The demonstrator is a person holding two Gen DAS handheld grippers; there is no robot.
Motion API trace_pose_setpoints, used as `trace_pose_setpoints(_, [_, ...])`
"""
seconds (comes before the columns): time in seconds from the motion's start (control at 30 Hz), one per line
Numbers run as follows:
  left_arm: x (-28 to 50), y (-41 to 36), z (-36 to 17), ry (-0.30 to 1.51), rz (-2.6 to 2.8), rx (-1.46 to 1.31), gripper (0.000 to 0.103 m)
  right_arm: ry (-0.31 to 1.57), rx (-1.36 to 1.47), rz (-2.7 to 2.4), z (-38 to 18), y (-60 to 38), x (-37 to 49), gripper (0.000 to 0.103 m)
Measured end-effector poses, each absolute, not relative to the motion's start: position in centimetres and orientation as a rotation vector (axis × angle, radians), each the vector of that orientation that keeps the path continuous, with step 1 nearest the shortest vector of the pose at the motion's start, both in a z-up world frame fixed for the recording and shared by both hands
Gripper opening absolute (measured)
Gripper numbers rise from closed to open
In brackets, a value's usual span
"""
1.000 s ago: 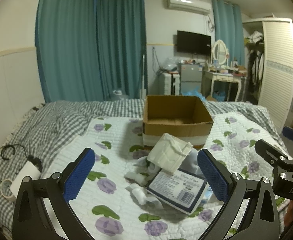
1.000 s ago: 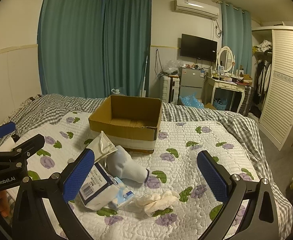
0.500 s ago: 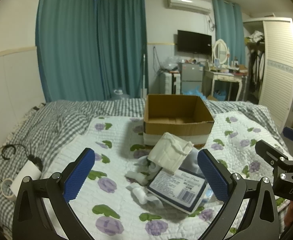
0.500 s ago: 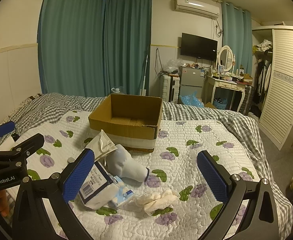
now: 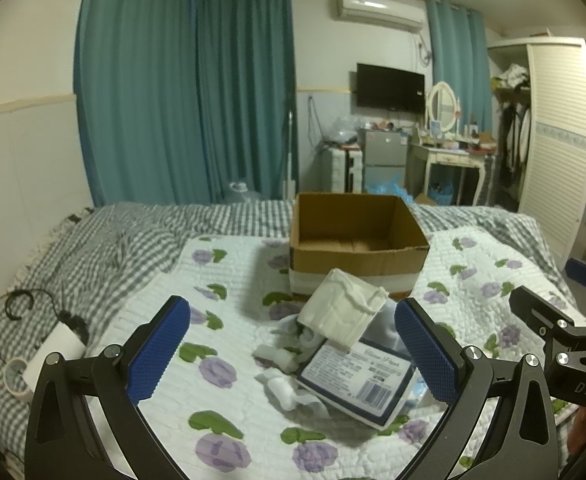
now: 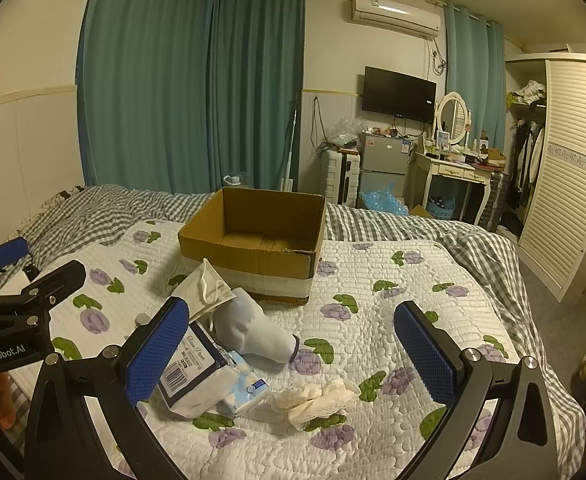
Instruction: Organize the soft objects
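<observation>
Right wrist view: both grippers, left gripper (image 5: 289, 344) and right gripper (image 6: 293, 344), are spread, holding nothing. Soft pile sits just in front of open brown cardboard box (image 6: 253, 236): white folded face mask (image 6: 205, 286), pale-blue sock (image 6: 249, 330), plastic-wrapped tissue pack (image 6: 191, 376), cream lace cloth (image 6: 313, 396). All probably light and limp; I'd pinch the sock mid-body, since the pack's wrap looks slippery.

The right gripper (image 6: 293, 356) is being held wide open above the flowered quilt (image 6: 393, 292). A tissue pack (image 6: 189, 376), blue sock (image 6: 253, 332) and lace cloth (image 6: 313, 396) are being shown near a cardboard box (image 6: 253, 248).
</observation>
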State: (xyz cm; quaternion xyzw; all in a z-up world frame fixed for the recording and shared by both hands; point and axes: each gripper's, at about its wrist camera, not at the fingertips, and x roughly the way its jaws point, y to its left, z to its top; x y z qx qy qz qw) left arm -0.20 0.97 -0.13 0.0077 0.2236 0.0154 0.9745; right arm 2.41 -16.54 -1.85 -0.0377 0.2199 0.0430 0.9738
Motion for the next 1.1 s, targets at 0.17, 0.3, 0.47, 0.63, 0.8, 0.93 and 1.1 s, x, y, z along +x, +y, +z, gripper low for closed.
trace_pose_setpoints(0.17, [-0.6,1.0,0.5,0.436,0.022,0.013,0.103,0.438,-0.083,0.091,-1.8,-16.3,2.2,0.103])
trace_pose_setpoints(0.3, [-0.9,1.1,1.4,0.450,0.023,0.015,0.103,0.411,-0.090,0.111,-0.6,-16.1,1.4,0.103])
trace_pose_setpoints(0.47, [-1.3,2.1,2.6,0.446,0.028,0.010,0.103,0.378,-0.155,0.105,1.4,-15.3,0.4,0.103])
trace_pose_setpoints(0.63, [-0.5,3.5,0.7,0.491,0.061,0.014,0.103,0.499,-0.209,0.182,-0.6,-13.6,2.6,0.103])
trace_pose_setpoints(0.8, [0.9,4.9,-3.1,0.585,0.093,0.012,0.103,0.681,-0.278,0.318,-6.4,-10.2,5.5,0.103])
trace_pose_setpoints(0.93, [2.1,6.0,-5.1,0.659,0.110,0.003,0.103,0.766,-0.391,0.400,-10.5,-7.1,6.9,0.103])
trace_pose_setpoints(1.1, [3.0,6.7,-6.0,0.686,0.118,0.000,0.103,0.829,-0.418,0.450,-13.4,-6.0,8.9,0.103])
